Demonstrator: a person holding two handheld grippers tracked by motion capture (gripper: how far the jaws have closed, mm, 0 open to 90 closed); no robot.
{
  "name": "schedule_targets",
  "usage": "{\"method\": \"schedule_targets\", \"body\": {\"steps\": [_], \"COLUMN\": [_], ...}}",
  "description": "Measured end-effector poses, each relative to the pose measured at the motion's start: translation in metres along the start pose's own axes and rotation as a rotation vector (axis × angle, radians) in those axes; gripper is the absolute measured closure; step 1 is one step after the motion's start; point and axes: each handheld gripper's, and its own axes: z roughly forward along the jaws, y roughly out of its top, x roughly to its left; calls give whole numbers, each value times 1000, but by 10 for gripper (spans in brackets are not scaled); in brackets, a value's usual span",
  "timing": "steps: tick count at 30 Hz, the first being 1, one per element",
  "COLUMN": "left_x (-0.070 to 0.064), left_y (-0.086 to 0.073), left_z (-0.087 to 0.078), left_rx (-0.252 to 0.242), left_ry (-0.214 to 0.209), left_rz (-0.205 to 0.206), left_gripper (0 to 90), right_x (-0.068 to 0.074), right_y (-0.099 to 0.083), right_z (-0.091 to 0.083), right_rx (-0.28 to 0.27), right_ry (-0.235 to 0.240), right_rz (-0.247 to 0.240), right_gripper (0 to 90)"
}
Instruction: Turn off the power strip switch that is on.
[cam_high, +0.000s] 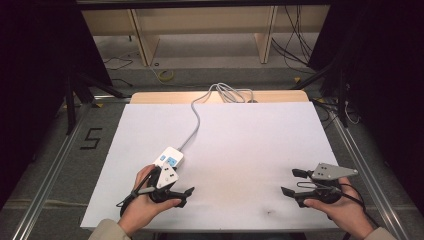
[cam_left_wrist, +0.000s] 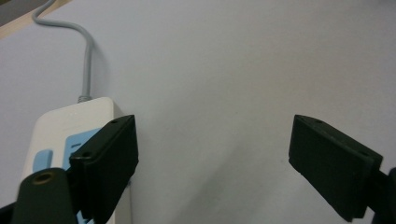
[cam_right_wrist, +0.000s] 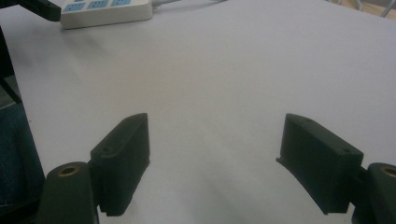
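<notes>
Just beside left hand-held gripper (cam_high: 182, 196): power strip (cam_high: 169, 157).

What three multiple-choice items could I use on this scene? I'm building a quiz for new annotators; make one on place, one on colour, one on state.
1. Where does the power strip lie?
A. by the left gripper
B. by the right gripper
C. on the floor

2. What colour are its socket panels?
A. red
B. blue
C. green

3. How do the right gripper's jaws stand?
A. shut on the cable
B. shut on nothing
C. open, holding nothing

Answers: 1 A, it sits just beyond the left hand. 2 B, blue panels show on the white casing. 3 C, bare white table shows between the jaws.
</notes>
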Motion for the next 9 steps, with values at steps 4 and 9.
{"method": "schedule_targets", "body": {"steps": [4, 9], "left_x": [2, -6], "left_y": [-1, 8], "left_z": [0, 5], "left_rx": [2, -17], "left_ry": [6, -5], "left_rz": [-4, 11], "left_gripper": [149, 149], "right_x": [0, 0], "right_y": [0, 0], "right_z": [0, 0], "right_rx": [1, -1], "right_ry": [1, -2], "right_rz": [-1, 2], "right_gripper": [247, 246]}}
